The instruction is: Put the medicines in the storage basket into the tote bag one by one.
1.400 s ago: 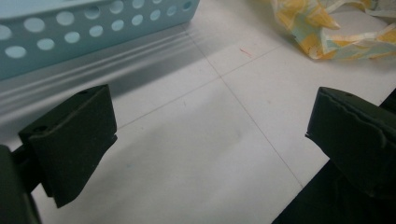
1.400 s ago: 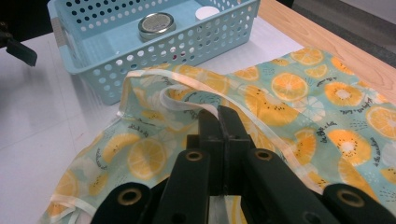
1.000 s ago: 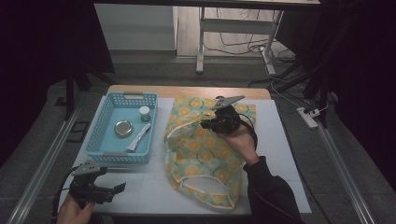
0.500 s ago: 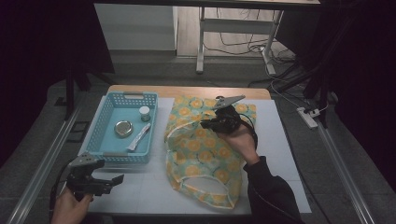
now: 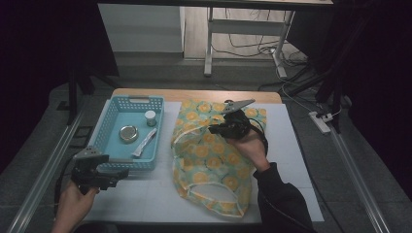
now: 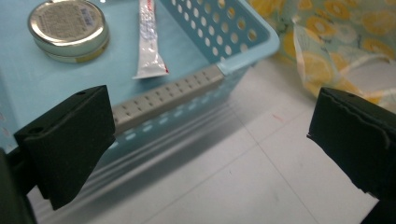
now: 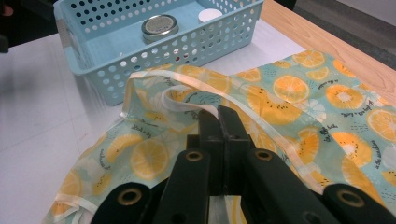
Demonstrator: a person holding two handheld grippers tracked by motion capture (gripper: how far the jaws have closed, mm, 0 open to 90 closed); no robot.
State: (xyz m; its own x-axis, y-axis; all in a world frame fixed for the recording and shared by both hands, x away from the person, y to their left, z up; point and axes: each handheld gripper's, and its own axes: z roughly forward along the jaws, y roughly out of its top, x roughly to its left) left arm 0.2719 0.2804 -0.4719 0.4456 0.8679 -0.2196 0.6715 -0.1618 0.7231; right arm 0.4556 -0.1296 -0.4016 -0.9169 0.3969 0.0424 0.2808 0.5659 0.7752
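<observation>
A flat fabric bag printed with orange slices on pale green, edged in cream binding (image 5: pixel 214 160), lies spread on the white table (image 5: pixel 145 204), just right of a light blue perforated plastic basket (image 5: pixel 109 124). Its cream-trimmed edge (image 7: pixel 187 100) is lifted into a loop near the basket side. The right gripper (image 7: pixel 219 114) is seen with its jaws pressed together over that raised fabric, apparently pinching the bag's upper layer, though the exact contact is hidden beneath the jaws.

The left gripper (image 5: pixel 119 173) hovers near the basket's front corner with its jaws spread wide and nothing between them. Inside the basket lie a round metal tin (image 6: pixel 67 28), a white tube (image 6: pixel 149 39) and a small white-capped jar (image 5: pixel 150 117).

The step is judged to be opening the bag for loading. The pinch is best kept firm and lifted gently so the mouth gapes, while the spread jaws are brought squarely over one basket item.
</observation>
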